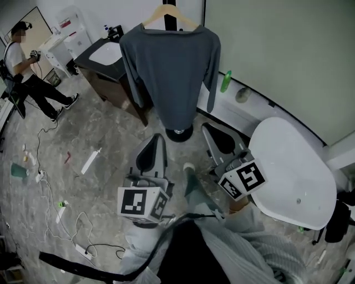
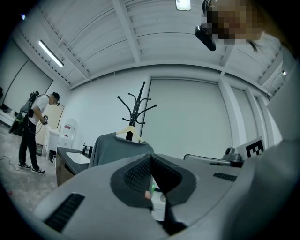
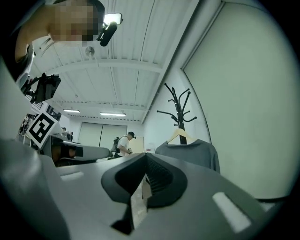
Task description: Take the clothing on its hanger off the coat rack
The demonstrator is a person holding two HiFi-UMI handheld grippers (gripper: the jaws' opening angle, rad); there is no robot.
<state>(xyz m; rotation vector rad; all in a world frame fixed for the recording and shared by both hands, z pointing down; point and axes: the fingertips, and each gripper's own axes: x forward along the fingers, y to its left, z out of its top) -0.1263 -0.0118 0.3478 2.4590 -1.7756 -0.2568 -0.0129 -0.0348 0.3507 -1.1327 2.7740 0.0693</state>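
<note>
**Grey sweater on rack, both grippers empty**

The sweater hangs on a wooden hanger on the coat rack, apart from both tools. The left gripper and right gripper have their jaws together, holding nothing. The cloth is likely soft, light and prone to sliding. Best grip is the stiff hanger, near its hook.
</note>
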